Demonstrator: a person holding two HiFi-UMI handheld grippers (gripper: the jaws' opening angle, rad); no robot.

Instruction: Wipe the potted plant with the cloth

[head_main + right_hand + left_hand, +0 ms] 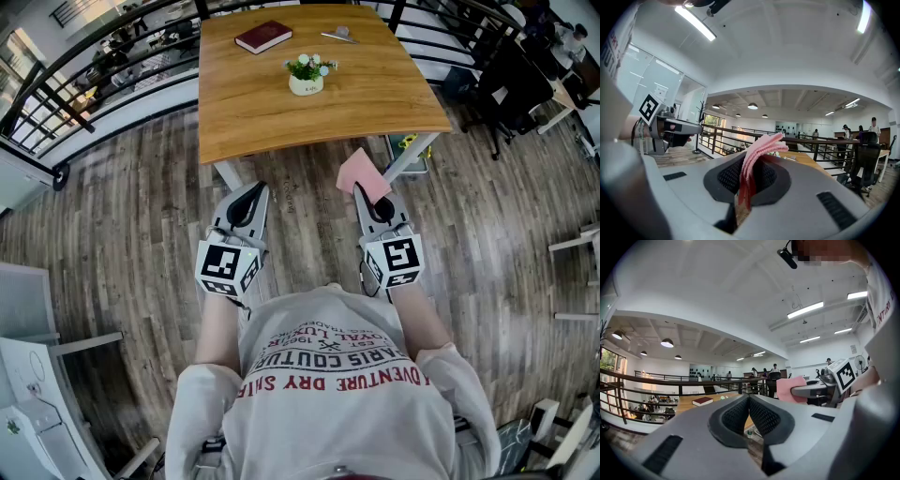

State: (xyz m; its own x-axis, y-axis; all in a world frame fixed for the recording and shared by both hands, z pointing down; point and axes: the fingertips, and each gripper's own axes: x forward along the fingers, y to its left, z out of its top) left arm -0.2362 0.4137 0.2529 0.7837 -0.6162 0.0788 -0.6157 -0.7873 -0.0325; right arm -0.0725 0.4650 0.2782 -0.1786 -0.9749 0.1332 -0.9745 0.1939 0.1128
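A small potted plant (307,75) with white flowers in a cream pot stands near the middle of the wooden table (394,94). My right gripper (364,187) is shut on a folded pink cloth (363,174), held level over the floor just short of the table's near edge. The cloth (757,154) sticks up between its pads in the right gripper view. My left gripper (260,190) is shut and empty, level beside the right one, also short of the table. Its pads meet in the left gripper view (748,401), where the cloth (791,389) shows at right.
A dark red book (263,37) lies at the table's far left and a small metal object (339,37) at the far middle. Black railings (84,70) run behind the table. Office chairs (511,84) stand at right. White furniture (37,375) sits at the lower left.
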